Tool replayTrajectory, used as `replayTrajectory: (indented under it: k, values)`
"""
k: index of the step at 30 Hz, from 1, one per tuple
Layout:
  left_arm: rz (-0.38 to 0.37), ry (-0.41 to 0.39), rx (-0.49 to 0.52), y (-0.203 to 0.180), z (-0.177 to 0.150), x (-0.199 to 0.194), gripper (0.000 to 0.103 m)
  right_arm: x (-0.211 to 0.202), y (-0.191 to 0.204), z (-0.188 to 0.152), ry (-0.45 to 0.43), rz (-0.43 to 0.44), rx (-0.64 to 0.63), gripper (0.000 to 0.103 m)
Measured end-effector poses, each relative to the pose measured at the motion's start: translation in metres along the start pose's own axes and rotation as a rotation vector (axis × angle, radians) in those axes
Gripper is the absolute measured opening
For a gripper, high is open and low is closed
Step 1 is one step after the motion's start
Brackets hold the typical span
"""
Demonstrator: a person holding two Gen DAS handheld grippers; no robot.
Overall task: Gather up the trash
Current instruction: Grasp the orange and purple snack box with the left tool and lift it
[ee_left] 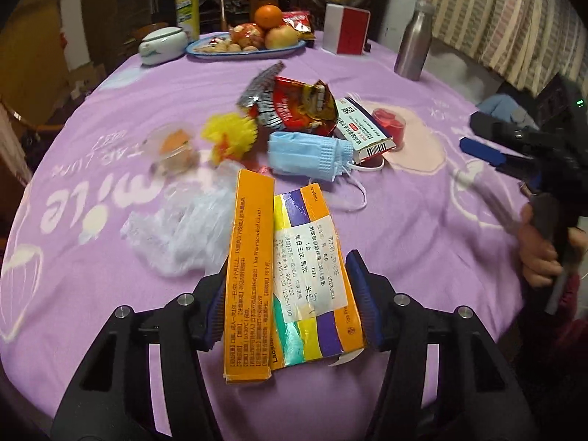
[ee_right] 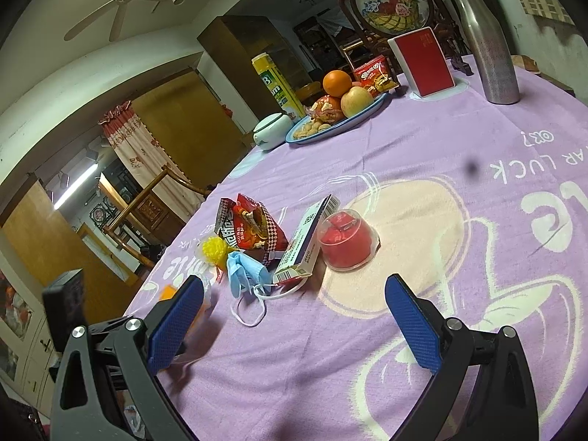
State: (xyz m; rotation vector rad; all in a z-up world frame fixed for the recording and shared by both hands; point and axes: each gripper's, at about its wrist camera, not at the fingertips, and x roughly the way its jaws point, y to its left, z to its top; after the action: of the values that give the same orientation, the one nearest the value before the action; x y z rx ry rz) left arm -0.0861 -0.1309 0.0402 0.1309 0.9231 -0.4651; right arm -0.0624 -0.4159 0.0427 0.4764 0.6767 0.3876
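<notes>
My left gripper (ee_left: 288, 294) is shut on an orange medicine box (ee_left: 279, 275), held above the purple tablecloth (ee_left: 422, 239). Beyond it lie a clear plastic bag (ee_left: 176, 228), a blue face mask (ee_left: 308, 154), a yellow wrapper (ee_left: 229, 137), a red snack bag (ee_left: 297, 106), a white medicine box (ee_left: 364, 126), a red jelly cup (ee_left: 391, 125) and a clear cup (ee_left: 172, 147). My right gripper (ee_right: 294, 316) is open and empty above the cloth, with the mask (ee_right: 244, 272), white box (ee_right: 305, 242) and red cup (ee_right: 347, 244) just ahead. The right gripper also shows in the left wrist view (ee_left: 488, 143).
At the far side stand a fruit plate (ee_left: 205, 51), a white lidded bowl (ee_left: 161, 44), a red and white box (ee_left: 345, 29), a steel bottle (ee_left: 413, 44) and a yellow canister (ee_left: 187, 0). The table edge curves at left and right.
</notes>
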Motion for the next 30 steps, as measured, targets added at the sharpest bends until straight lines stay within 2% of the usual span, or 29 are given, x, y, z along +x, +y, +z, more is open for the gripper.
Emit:
replayTrajectory:
  k: [4, 8, 10, 15, 17, 18, 20, 22, 25, 26, 27, 28, 30]
  values:
    - [-0.022, -0.046, -0.025, 0.011, -0.006, -0.011, 0.061, 0.001, 0.0, 0.0, 0.005, -0.007, 0.002, 0.097]
    - [-0.059, -0.088, -0.112, 0.022, -0.001, -0.012, 0.063, 0.002, -0.003, 0.0, 0.007, -0.016, 0.016, 0.097]
    - [-0.076, -0.09, -0.108, 0.019, 0.0, -0.011, 0.063, 0.002, -0.004, 0.0, 0.01, -0.015, 0.024, 0.097]
    - [-0.027, -0.072, -0.059, 0.01, -0.01, -0.011, 0.063, 0.005, -0.007, 0.0, 0.026, -0.004, 0.042, 0.097]
    - [0.01, -0.056, -0.049, 0.006, -0.013, -0.009, 0.076, 0.005, -0.006, 0.0, 0.028, -0.004, 0.04, 0.097]
    - [0.034, -0.059, -0.047, 0.004, -0.014, -0.009, 0.086, 0.005, -0.006, 0.0, 0.027, -0.005, 0.038, 0.097]
    - [0.064, -0.06, -0.036, -0.002, -0.016, -0.004, 0.091, 0.005, -0.005, -0.001, 0.024, -0.007, 0.035, 0.097]
    - [0.081, -0.029, -0.011, -0.008, -0.017, 0.006, 0.091, 0.005, -0.005, -0.001, 0.025, -0.007, 0.037, 0.097]
    - [0.154, -0.003, 0.021, -0.014, -0.021, 0.02, 0.088, 0.004, -0.005, -0.001, 0.027, -0.005, 0.039, 0.097]
    - [0.17, -0.008, 0.021, -0.013, -0.022, 0.021, 0.083, 0.004, -0.005, -0.001, 0.026, -0.005, 0.039, 0.097]
    - [0.172, -0.013, 0.015, -0.01, -0.022, 0.02, 0.071, 0.004, -0.005, -0.001, 0.025, -0.005, 0.038, 0.097]
    - [0.162, -0.017, 0.006, -0.007, -0.022, 0.018, 0.065, 0.004, -0.005, -0.001, 0.025, -0.006, 0.038, 0.097]
    - [0.131, -0.056, -0.04, 0.004, -0.021, 0.005, 0.063, 0.004, -0.005, -0.001, 0.023, -0.005, 0.034, 0.097]
